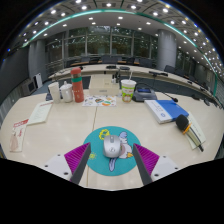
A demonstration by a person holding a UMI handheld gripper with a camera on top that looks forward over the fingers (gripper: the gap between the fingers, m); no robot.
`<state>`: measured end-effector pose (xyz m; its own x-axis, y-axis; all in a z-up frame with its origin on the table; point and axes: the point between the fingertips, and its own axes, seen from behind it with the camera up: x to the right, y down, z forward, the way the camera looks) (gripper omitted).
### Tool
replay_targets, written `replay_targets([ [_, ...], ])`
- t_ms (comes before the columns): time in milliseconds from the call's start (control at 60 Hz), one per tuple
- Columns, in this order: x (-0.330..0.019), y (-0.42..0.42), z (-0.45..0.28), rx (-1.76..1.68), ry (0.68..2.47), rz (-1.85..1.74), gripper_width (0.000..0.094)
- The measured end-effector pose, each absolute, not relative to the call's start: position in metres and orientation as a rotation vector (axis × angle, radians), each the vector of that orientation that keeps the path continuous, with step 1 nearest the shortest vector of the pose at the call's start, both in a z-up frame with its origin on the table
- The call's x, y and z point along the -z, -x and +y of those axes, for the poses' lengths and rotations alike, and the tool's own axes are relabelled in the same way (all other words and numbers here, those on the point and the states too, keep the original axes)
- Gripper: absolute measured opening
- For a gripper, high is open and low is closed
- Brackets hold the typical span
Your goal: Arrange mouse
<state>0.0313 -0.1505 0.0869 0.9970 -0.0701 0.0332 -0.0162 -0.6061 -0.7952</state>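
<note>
A small grey-and-white computer mouse point(112, 149) sits on a round teal mat point(110, 152) on the pale wooden surface point(70, 125), between the gripper point(112, 160) jaws, which stand open with gaps either side. Closing off-centre could likely skid it off the mat.

We see the mouse point(112, 149) lying on a round mat point(97, 136), between the open fingers point(76, 157). A bottle point(77, 85) and cups point(60, 91) stand far behind, to the left.

The mouse point(113, 149) hides the middle of the round teal mat point(100, 138).
</note>
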Motion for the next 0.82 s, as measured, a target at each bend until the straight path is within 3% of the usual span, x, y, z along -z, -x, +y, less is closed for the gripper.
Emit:
replay_targets([
  [100,-0.128,-0.028,-0.197,0.081,2.202,0.067,0.0856],
  [350,-0.184,-0.034,-0.316,0.108,2.177,0.064,0.0855],
  [567,-0.2,-0.037,-0.398,0.112,2.158,0.062,0.0854],
  [817,-0.218,-0.029,-0.434,0.081,2.122,0.057,0.0856],
])
